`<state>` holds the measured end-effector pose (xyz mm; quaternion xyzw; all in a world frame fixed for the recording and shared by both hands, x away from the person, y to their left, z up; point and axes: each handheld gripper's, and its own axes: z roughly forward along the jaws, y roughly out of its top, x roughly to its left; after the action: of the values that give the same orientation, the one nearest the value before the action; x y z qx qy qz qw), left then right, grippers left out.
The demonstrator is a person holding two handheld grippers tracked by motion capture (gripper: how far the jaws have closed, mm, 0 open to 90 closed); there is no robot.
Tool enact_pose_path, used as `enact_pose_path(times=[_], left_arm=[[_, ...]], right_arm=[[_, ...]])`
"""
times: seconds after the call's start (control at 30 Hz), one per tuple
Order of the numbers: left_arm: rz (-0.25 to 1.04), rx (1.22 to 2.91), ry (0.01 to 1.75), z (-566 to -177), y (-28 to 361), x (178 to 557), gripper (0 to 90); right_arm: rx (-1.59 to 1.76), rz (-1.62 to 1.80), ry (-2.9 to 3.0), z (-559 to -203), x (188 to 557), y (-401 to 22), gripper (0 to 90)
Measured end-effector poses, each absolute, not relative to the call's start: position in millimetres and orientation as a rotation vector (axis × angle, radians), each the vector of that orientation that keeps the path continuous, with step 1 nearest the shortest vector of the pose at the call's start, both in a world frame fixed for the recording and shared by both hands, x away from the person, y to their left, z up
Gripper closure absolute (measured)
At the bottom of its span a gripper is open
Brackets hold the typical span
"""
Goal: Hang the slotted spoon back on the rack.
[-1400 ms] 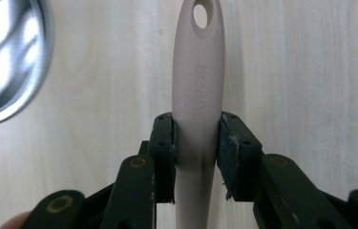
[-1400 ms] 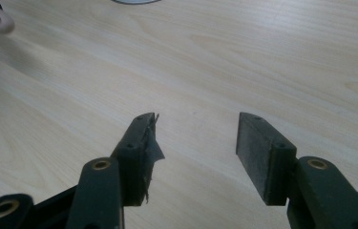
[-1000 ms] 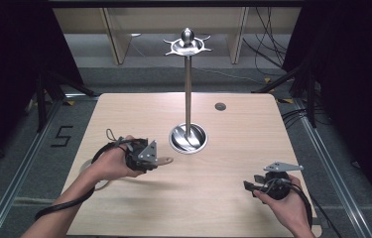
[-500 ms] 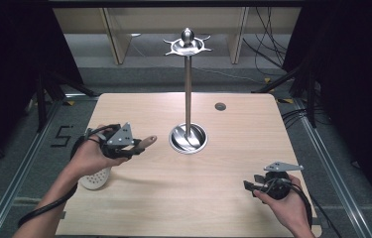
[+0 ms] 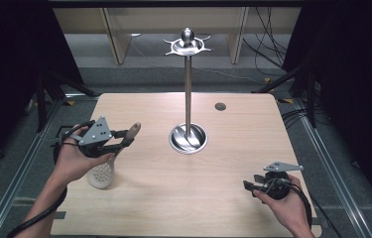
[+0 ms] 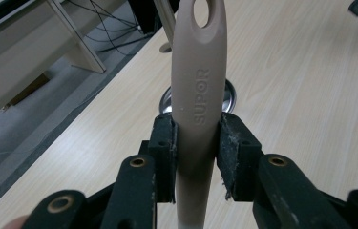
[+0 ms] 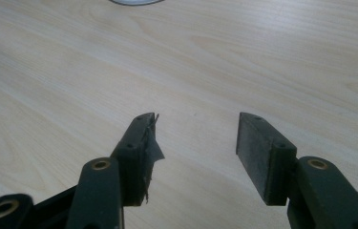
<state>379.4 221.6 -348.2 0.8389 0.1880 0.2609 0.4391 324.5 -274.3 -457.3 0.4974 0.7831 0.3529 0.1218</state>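
My left gripper [image 5: 123, 140] is shut on the beige handle [image 6: 198, 86] of a slotted spoon, held above the table's left side. The handle's tip with its hanging hole [image 5: 133, 130] points toward the metal utensil stand [image 5: 188, 89]. The spoon's white perforated head [image 5: 101, 174] hangs below the hand. In the left gripper view the jaws clamp the handle from both sides, just below the embossed lettering. My right gripper [image 5: 249, 186] stands open low over the table's front right, with nothing between its pads [image 7: 262, 152].
The stand has a round steel base [image 5: 188, 139] at the table's centre and a ring of hooks on top [image 5: 187, 44]. A small dark disc [image 5: 220, 106] lies near the far edge. Shelving and cables lie beyond the wooden table [image 5: 233, 208].
My left gripper has moved left and slightly away from the stand with the spoon, whose white head now hangs in sight. The right gripper has stayed put.
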Motion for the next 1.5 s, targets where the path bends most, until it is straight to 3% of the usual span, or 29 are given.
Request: enact_pose_path(times=[0.73,1.5], left_arm=[[0.635,1.689,0.616,-332,208,365,68.8],[0.642,1.623,0.678,-314,161,375,68.7]], right_arm=[[1.419,1.040,2.283,-458,325,-275,48.8],[1.455,1.051,2.266,-455,324,-275,48.8]])
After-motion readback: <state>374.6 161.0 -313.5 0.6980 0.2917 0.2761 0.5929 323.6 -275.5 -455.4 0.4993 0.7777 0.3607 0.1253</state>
